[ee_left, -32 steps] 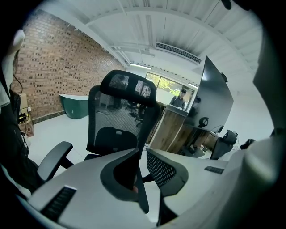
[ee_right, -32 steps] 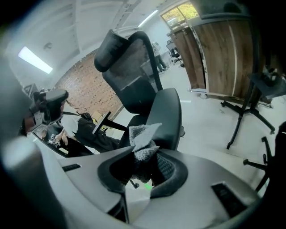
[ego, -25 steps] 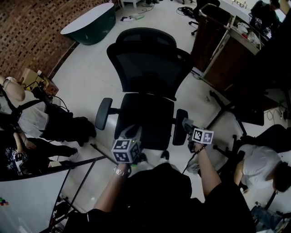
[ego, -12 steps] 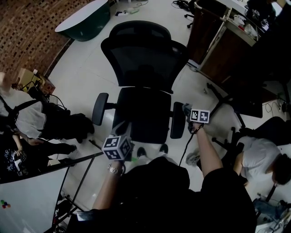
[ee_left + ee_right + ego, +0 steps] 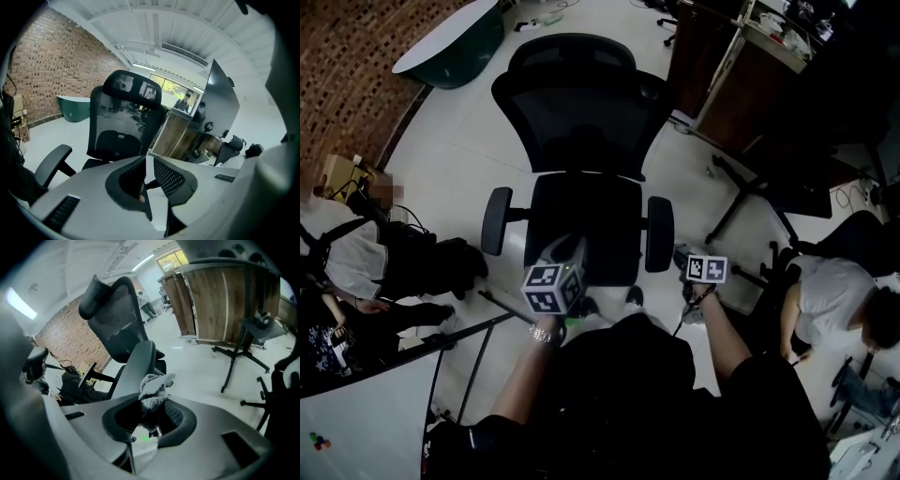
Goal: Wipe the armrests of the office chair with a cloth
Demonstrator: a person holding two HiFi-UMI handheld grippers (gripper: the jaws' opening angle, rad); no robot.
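The black office chair [image 5: 574, 112] stands in front of me, with its left armrest [image 5: 495, 220] and right armrest [image 5: 660, 232] on either side of the seat. My right gripper [image 5: 682, 256] is shut on a grey cloth [image 5: 152, 392]. It sits just off the near end of the right armrest [image 5: 136, 366], slightly to that armrest's right. My left gripper [image 5: 567, 251] hovers over the seat's front edge with its jaws together and nothing between them. In the left gripper view [image 5: 147, 171], the left armrest [image 5: 51, 161] lies off to the left.
People sit on the floor at the left [image 5: 366, 253] and the right [image 5: 825, 300]. Another chair's star base [image 5: 750, 202] and a wooden cabinet [image 5: 741, 94] stand to the right. A green tub [image 5: 450, 47] lies by the brick wall [image 5: 337, 84]. A white board [image 5: 356, 412] is at the lower left.
My right gripper with the cloth has slipped back along the right armrest to just past its near end. The left gripper stays by the seat front. The view has shifted.
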